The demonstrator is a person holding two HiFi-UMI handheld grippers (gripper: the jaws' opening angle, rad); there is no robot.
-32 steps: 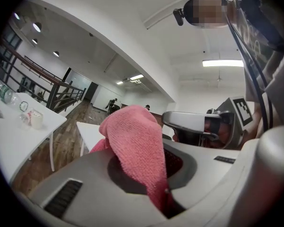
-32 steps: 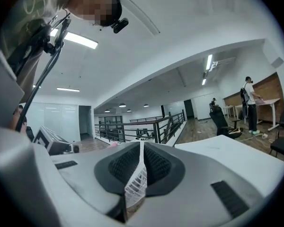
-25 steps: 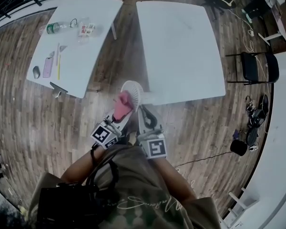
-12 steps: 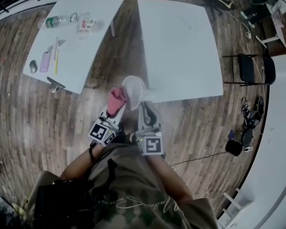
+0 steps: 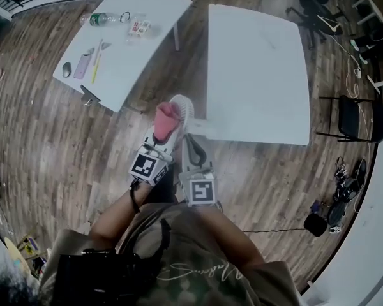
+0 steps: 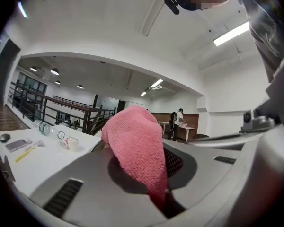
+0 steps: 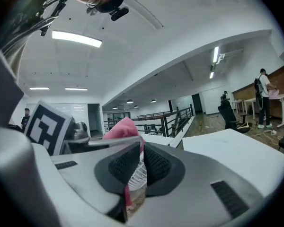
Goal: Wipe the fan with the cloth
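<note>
We see left hand-held gripper (image 5: 161, 145) pinching cloth (image 5: 166, 120), fan (image 5: 184, 107) touching just right; right hand-held gripper (image 5: 191, 146) clamps fan.

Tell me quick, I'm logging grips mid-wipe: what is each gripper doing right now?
Left gripper: closed on the cloth.
Right gripper: closed on the fan.
</note>
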